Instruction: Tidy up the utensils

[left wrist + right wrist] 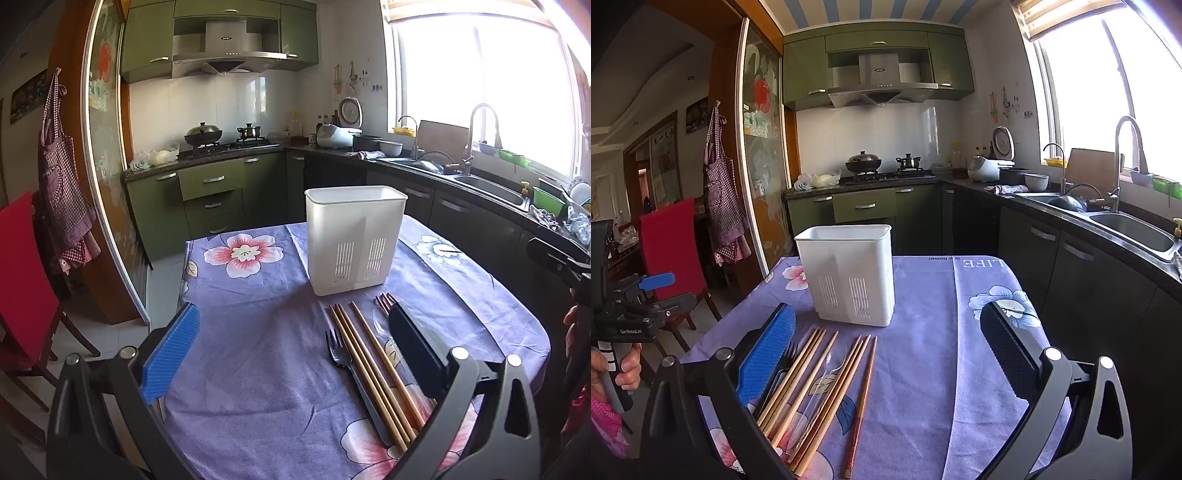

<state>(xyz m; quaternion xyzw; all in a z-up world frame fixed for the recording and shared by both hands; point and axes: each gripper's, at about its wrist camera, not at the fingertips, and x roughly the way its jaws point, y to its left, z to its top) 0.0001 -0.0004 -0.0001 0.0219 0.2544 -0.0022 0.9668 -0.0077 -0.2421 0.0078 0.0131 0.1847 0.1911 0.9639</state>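
A white slotted utensil holder stands upright on the table with its purple flowered cloth. In front of it lie several wooden chopsticks, a black plastic fork, a clear plastic spoon and a reddish-brown chopstick. My left gripper hovers open above the cloth, the utensils under its right finger. Above the table, my right gripper is open too, with the utensils by its left finger. Neither one holds anything.
A red chair stands left of the table. Green kitchen cabinets, a stove with a wok and a counter with a sink run behind and to the right. A person's hand grips the left tool's handle.
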